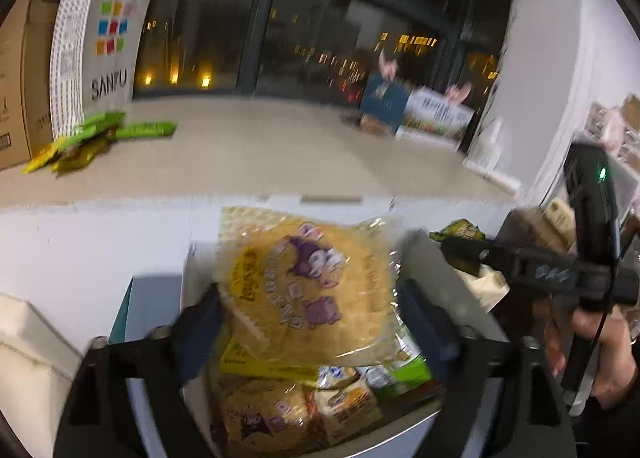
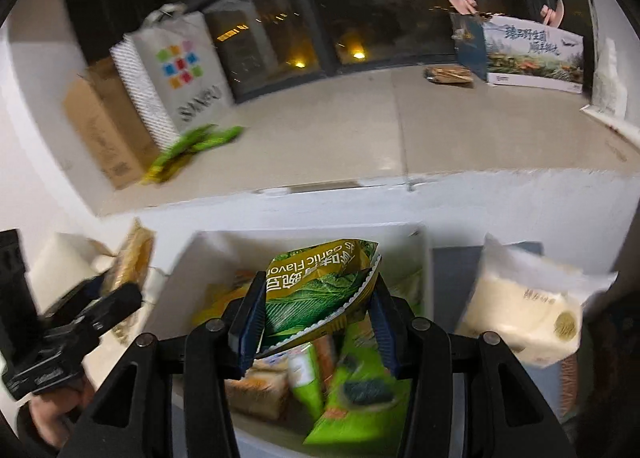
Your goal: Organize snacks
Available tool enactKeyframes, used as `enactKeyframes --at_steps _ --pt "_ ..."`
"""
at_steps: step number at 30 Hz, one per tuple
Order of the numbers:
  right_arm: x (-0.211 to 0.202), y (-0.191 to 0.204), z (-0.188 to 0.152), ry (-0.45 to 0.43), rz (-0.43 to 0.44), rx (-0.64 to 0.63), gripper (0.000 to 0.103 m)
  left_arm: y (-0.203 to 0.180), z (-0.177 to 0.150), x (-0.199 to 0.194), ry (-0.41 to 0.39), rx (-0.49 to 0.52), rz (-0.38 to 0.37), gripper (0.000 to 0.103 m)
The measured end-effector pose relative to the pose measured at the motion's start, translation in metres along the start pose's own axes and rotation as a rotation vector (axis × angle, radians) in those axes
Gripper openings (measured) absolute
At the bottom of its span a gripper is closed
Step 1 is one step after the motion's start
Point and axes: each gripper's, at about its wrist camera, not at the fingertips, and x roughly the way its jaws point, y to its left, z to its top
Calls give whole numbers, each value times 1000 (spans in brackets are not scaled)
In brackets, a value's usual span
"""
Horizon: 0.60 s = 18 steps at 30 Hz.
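Note:
My left gripper [image 1: 312,322] is shut on a clear pack of golden crispy cake with purple cartoon figures [image 1: 308,282], held above a white box [image 1: 192,258] of mixed snacks. My right gripper [image 2: 316,322] is shut on a green and yellow garlic-flavour snack bag [image 2: 320,290], held above the same white box [image 2: 208,254]. The box holds several packs: another golden cake pack [image 1: 268,414], a green bag [image 2: 356,390] and bread-coloured packs [image 2: 260,386]. The right gripper also shows in the left wrist view [image 1: 452,250], and the left gripper in the right wrist view [image 2: 124,290].
A cream-coloured pack [image 2: 528,318] lies right of the box. Green and yellow snack packs [image 1: 100,138] lie on the floor by a white SANFU bag [image 1: 108,50] and a cardboard carton [image 1: 16,74]. A printed box [image 2: 532,54] stands by the dark window.

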Motion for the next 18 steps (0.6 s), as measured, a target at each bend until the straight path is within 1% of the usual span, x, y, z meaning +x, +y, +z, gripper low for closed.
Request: enactKeyframes --at_steps 1,2,3,5,6,8,9,11,12,13,14,15,17,18 --pt "6 -2 5 9 -13 8 76 0 0 0 2 3 11 103" --pt "10 -5 7 21 -11 23 103 -2 -3 -2 -10 19 26 103" --pt "10 -7 7 19 -2 39 103 -4 -6 -6 -19 40 34 103" --pt "3 -12 5 -32 12 62 103 -8 -11 -12 -28 65 42 103" --pt "1 -12 2 -53 2 59 103 -9 -14 -18 -54 66 45 103" --pt "0 -11 -1 -57 -38 41 103 -12 -19 -32 -94 66 39 103" --pt "-2 -9 -3 -59 -44 32 103 -14 -21 -40 -112 68 57 103" --pt "-7 -1 -9 -49 -41 -17 103 -20 -22 -51 -135 78 140 103" --pt "-11 6 -11 -46 -58 -55 103 -22 -24 -56 -147 83 155 103" --pt "-17 15 -17 -66 -88 -113 103 -25 -27 -62 -158 89 154 103" --pt "-24 21 -20 -85 -111 -148 103 -27 -32 -71 -179 92 136 103" --pt "-34 29 -24 -118 -152 -188 103 -29 -36 -78 -193 91 131 103" --pt "-55 43 -33 -181 -219 -231 103 -35 -46 -96 -229 87 123 103" --pt "-64 48 -37 -195 -240 -237 103 -38 -49 -101 -234 83 112 103"
